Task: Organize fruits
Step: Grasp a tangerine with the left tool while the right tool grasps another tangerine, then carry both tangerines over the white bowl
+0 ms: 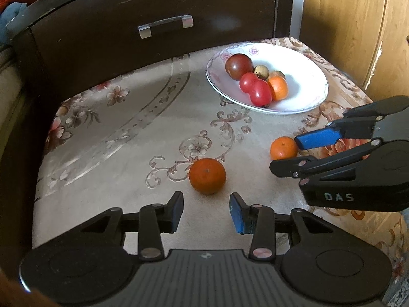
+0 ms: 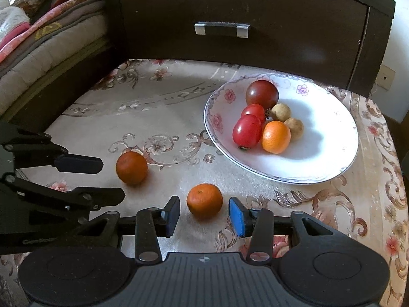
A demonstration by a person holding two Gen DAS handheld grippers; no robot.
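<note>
Two loose oranges lie on the floral tablecloth. The darker orange point(image 1: 207, 176) point(image 2: 131, 168) rests just ahead of my left gripper point(image 1: 206, 209) point(image 2: 112, 180), which is open and apart from it. The smaller orange point(image 2: 204, 200) point(image 1: 283, 147) sits between the tips of my right gripper point(image 2: 204, 212) point(image 1: 285, 154), also open, with gaps on both sides. Behind them a white flowered plate point(image 2: 319, 140) point(image 1: 304, 84) holds a dark tomato point(image 2: 262, 94), two red tomatoes, one orange point(image 2: 276, 136) and two small brown fruits.
A dark wooden drawer unit point(image 2: 230, 12) with a metal handle point(image 2: 222, 29) stands right behind the table. Folded bedding point(image 2: 38, 38) lies at the left. A wooden door point(image 1: 358, 25) rises at the right. The table's edge point(image 2: 398, 179) curves close to the plate.
</note>
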